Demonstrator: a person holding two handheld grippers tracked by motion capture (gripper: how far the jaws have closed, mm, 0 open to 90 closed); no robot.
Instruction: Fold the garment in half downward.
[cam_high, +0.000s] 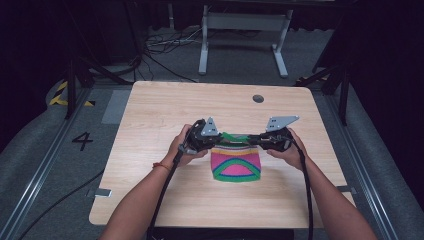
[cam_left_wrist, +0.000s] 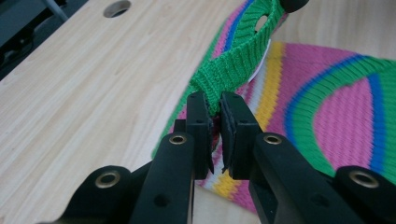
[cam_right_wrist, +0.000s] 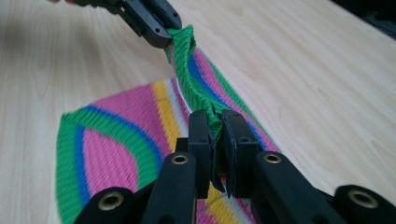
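The striped knitted cloth (cam_high: 236, 164), in pink, green, blue, yellow and white ribbed yarn, looks light, soft and limp, so it will likely sag and stretch rather than hold a shape; its thicker green ribbed hem (cam_left_wrist: 233, 65) seems the surest place to take hold. The left tongs (cam_high: 218, 139) are clenched on the left end of that hem, the yarn bunched between the pads. From there the hem runs, lifted and taut, to the right tongs (cam_high: 251, 140), clenched just as tightly on its right end. Below and nearer the person than both tongs, the rest of the cloth lies flat on the light wooden bench (cam_high: 165, 107).
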